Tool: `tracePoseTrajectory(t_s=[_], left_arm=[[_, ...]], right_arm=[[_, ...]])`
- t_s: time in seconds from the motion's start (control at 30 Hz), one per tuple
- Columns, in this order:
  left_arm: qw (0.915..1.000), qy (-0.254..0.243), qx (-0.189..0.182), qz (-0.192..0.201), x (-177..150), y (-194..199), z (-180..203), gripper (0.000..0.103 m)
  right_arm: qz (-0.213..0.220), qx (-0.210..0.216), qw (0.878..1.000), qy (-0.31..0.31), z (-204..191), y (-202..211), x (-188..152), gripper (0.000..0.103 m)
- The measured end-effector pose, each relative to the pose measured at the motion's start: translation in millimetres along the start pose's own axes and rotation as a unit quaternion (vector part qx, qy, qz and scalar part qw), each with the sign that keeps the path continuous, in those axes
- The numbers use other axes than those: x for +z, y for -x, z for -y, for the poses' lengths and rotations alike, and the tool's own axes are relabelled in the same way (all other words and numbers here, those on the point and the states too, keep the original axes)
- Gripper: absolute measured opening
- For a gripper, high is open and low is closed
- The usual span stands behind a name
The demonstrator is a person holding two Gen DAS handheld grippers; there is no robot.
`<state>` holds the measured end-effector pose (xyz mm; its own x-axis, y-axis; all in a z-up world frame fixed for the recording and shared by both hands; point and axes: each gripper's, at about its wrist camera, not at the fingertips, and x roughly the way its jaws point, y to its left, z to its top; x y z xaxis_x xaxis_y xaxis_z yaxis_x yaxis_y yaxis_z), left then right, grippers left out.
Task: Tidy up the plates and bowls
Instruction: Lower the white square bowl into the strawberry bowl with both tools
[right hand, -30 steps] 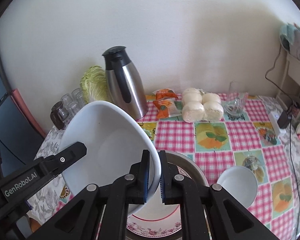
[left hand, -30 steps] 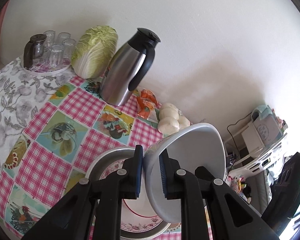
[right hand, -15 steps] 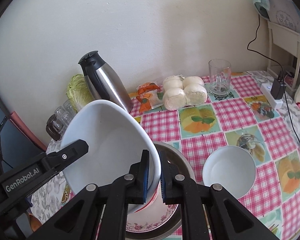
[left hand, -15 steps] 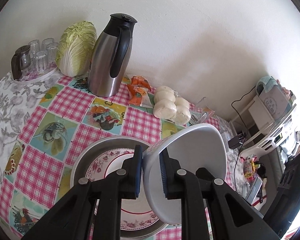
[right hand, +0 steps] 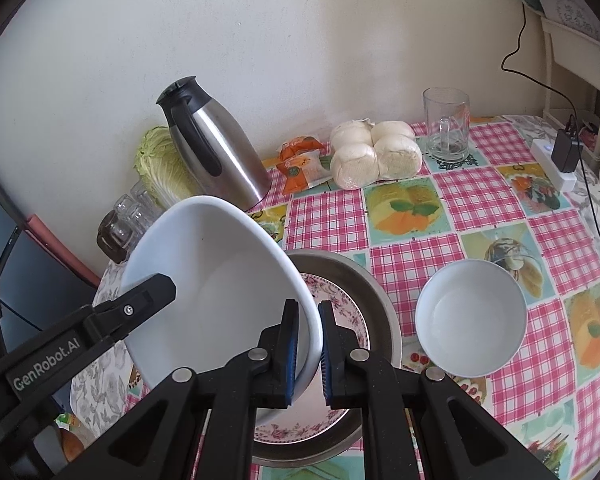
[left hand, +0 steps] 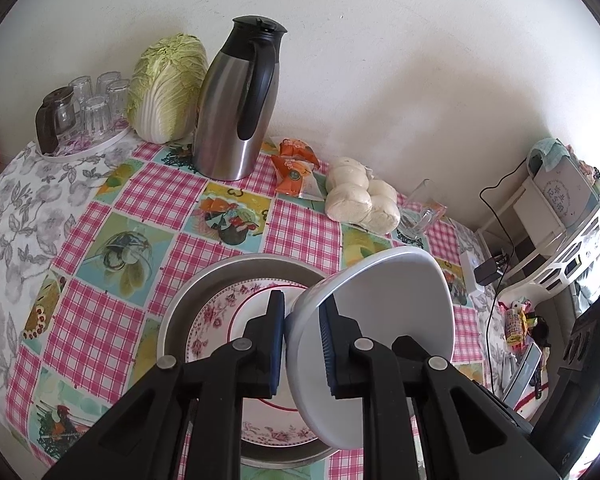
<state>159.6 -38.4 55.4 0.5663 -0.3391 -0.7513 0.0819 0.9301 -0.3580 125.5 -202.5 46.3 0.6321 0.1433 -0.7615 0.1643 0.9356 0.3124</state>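
Bowl of white ceramic, large and round [right hand: 220, 288], is held tilted between both grippers above a flowered pink-and-white plate [left hand: 220, 316], which lies inside a shallow grey metal basin [left hand: 188, 300] on the table with the pink checked cloth [left hand: 156, 200]. The left gripper [left hand: 302, 344] has its jaws clamped on one side of the bowl's rim, and the right gripper [right hand: 309, 354] has its jaws clamped on the opposite side of the rim. A smaller white bowl [right hand: 471, 316] stands upright on the cloth just beside the basin. Near the wall stand a steel thermos jug with black handle [left hand: 236, 108], a green cabbage [left hand: 166, 88] and a clear glass mug [right hand: 446, 124].
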Motion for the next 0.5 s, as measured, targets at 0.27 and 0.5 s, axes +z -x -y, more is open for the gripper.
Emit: tracePoseTrajectory(t_s=[0.27, 0.5], left_arm=[[0.9994, 0.033, 0.006, -0.013, -6.8, -5.6, -17.5, 0.018], [0.9983, 0.053, 0.005, -0.024, -7.9, -12.2, -31.4, 0.018]], right_arm=[[-0.023, -0.002, 1.0, 0.012, -8.3, -11.4, -5.5, 0.011], [-0.038, -0.003, 0.999, 0.022, -15.8, -22.9, -9.2, 0.013]])
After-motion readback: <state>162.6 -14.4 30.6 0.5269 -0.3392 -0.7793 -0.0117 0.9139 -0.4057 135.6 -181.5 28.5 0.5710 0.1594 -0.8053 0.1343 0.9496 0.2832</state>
